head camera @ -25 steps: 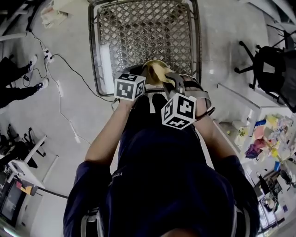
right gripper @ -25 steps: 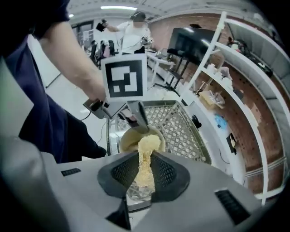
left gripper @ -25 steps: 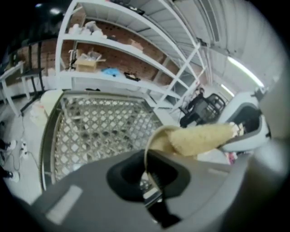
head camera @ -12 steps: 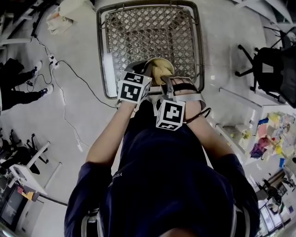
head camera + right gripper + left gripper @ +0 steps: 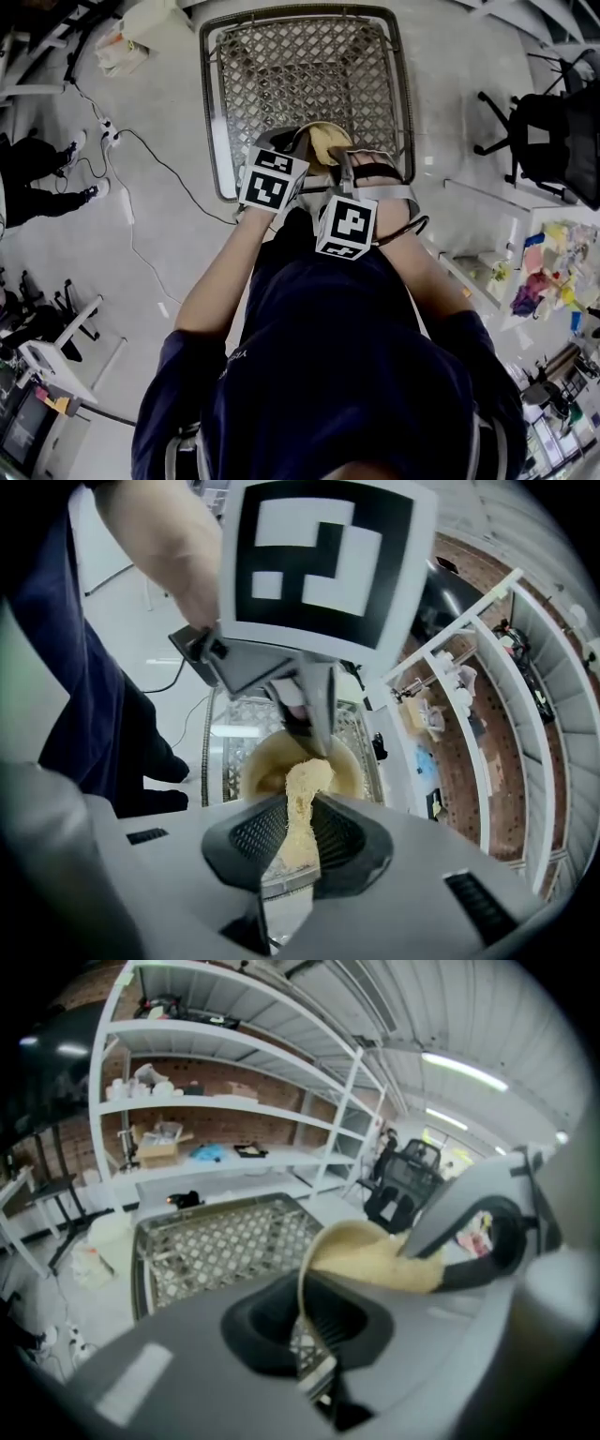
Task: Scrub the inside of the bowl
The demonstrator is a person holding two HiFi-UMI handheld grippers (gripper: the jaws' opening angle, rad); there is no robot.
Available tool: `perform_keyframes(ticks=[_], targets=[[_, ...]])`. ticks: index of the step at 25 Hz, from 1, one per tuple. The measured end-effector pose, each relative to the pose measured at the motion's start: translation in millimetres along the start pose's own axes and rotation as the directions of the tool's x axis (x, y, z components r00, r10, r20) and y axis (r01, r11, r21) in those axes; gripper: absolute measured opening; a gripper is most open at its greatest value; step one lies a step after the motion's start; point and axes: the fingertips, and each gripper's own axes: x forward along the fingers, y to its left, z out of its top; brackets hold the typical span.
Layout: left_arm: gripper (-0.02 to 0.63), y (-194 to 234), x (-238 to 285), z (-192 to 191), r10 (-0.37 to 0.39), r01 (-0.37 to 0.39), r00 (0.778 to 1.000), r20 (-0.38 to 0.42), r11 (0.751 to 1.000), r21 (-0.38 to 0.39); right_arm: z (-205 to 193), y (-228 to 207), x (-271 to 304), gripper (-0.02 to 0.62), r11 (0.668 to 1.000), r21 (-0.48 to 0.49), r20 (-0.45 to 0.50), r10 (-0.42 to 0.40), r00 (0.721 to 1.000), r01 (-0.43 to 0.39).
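Head view, with both gripper views: I have the left gripper [image 5: 314, 1349] closed to a sliver on the thin rim of the bowl [image 5: 262, 761], whose edge runs up from between the two fingers. The bowl is tan, tilted on its side, and held in the air above the near edge of the wire rack [image 5: 300, 66], not resting on it. The right gripper [image 5: 292, 855] is clamped on a yellow sponge [image 5: 298, 808]; the sponge stands squeezed between the ribbed pads [image 5: 253, 832] and its free end reaches into the hollow of the bowl, just below the left gripper's tips. From the head view I read the two marker cubes side by side, the left one slightly farther from the body, with the bowl just beyond them. An office chair [image 5: 548, 131] stands to the right of the rack, a cable [image 5: 159, 159] trails over the floor to its left, and white shelves [image 5: 216, 1101] fill the background of the left gripper view
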Motion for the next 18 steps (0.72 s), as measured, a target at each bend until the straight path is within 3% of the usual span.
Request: perform_keyframes(ticks=[5,11,18], targets=[[0.009,12,-3,0,0.016,-0.016,1.000,-0.012,1.000,0.006,18,32,-3,0.066,0.991,-0.107,0.050,0.086,0.995,-0.080],[0.009,9,-2,-3,0.009,-0.009,1.000,-0.027,1.000,0.006,4,-13,3,0.066,1.000,0.013,0.027,-0.016,1.000,0.016],[0.009,11,2,6,0.011,-0.011,1.000,-0.023,1.000,0.013,16,25,1,0.066,0.992,-0.096,0.056,0.083,0.995,-0.078]])
